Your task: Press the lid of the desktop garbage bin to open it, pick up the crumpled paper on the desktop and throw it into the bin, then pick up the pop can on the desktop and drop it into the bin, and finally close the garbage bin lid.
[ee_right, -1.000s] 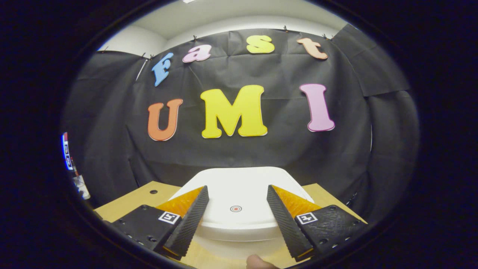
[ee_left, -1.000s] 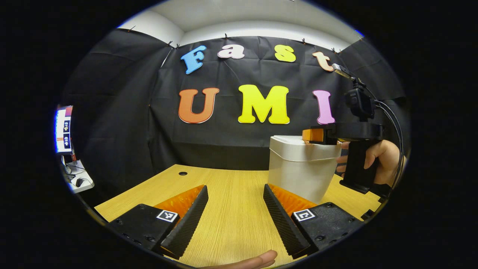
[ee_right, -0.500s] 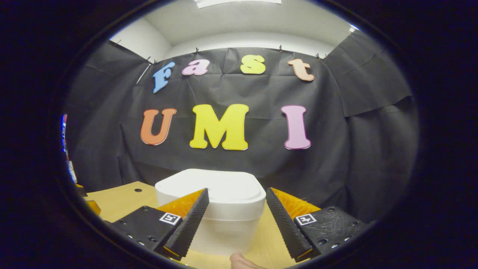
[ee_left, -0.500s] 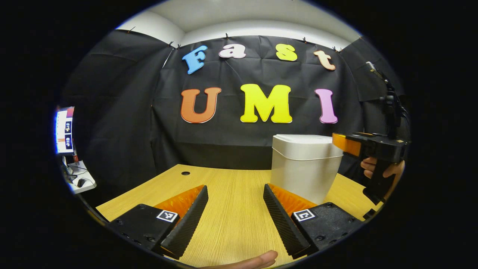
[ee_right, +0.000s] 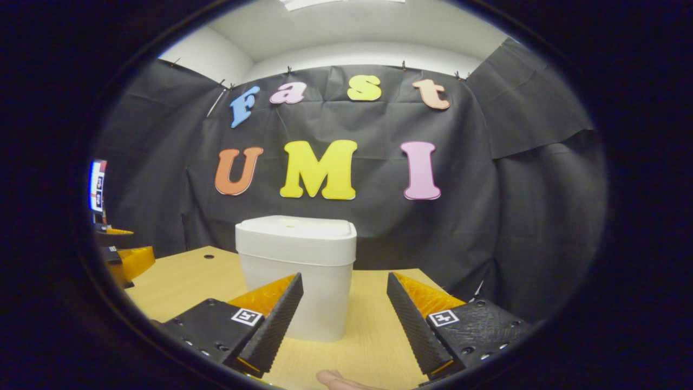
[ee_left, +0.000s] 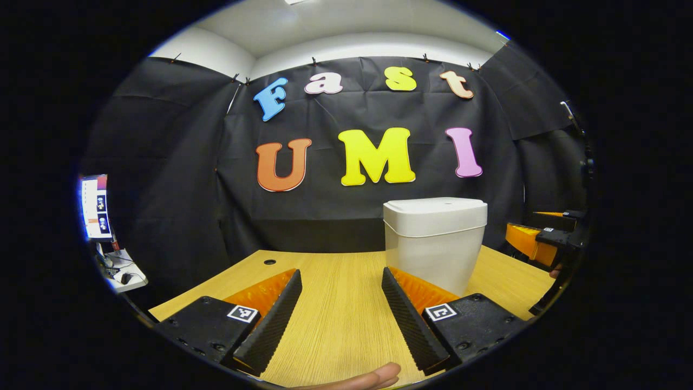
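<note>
Worktop [ee_left: 335,303]: wooden, bare wood seen between and ahead of both claws; a small round hole is seen near its far left corner.
Bin [ee_right: 295,271]: pale desktop garbage bin stood upright on the worktop, right of centre in the left gripper view, left of centre in the right gripper view.
Lid [ee_right: 296,227]: seated flat on the bin, judged closed.
Left claw [ee_left: 341,319]: held low over the worktop, fingers spread, nothing held between them; bin stands ahead and to its right, apart from it.
Right claw [ee_right: 344,322]: fingers spread, nothing held; bin just ahead, partly behind its left finger, contact is not seen. It is also seen at the right edge of the left gripper view [ee_left: 533,244], beside the bin and apart from it.
Crumpled paper: no location can be given from these views.
Pop can: no location can be given either.
Progress: judged at 1 of 2 ends, either nothing started or all 4 steps done; with the lid down and no rubbish seen on the worktop, the finished end is judged likelier, though the bin's inside is hidden.
Left to do: judged nothing but pulling both claws away, if the rubbish is inside.
</note>
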`<action>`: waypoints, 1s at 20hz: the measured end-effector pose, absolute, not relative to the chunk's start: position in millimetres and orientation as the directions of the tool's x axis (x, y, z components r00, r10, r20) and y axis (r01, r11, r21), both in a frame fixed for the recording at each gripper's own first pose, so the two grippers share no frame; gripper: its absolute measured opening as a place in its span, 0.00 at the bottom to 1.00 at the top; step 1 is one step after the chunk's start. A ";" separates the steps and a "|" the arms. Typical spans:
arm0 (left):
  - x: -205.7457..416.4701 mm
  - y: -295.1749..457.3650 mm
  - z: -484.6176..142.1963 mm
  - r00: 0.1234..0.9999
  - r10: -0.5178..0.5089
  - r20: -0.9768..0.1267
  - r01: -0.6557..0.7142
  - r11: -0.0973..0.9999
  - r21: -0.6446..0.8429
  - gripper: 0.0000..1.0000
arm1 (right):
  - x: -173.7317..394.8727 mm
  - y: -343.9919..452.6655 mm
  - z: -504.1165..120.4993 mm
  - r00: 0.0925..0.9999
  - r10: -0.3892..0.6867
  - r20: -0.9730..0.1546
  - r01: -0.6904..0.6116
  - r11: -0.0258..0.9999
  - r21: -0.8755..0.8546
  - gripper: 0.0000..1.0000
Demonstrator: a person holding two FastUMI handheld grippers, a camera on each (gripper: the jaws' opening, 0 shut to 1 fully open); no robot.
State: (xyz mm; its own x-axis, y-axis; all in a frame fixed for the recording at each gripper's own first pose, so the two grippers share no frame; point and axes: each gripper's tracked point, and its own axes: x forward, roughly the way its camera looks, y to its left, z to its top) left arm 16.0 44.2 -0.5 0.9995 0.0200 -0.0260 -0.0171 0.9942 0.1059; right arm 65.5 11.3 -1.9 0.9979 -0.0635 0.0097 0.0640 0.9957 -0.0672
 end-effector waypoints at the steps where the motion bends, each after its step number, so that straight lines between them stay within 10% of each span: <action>1: 16.5 37.5 -1.5 0.999 0.016 -0.030 -0.013 0.994 0.105 0.96 | 60.9 8.0 -4.1 0.998 -0.064 0.009 0.064 0.995 -0.071 0.97; 20: -4.5 -5.9 -6.6 0.998 0.059 -0.026 -0.056 0.994 0.090 0.99 | -2.5 -13.9 7.7 0.996 0.004 0.091 0.006 0.993 -0.116 0.95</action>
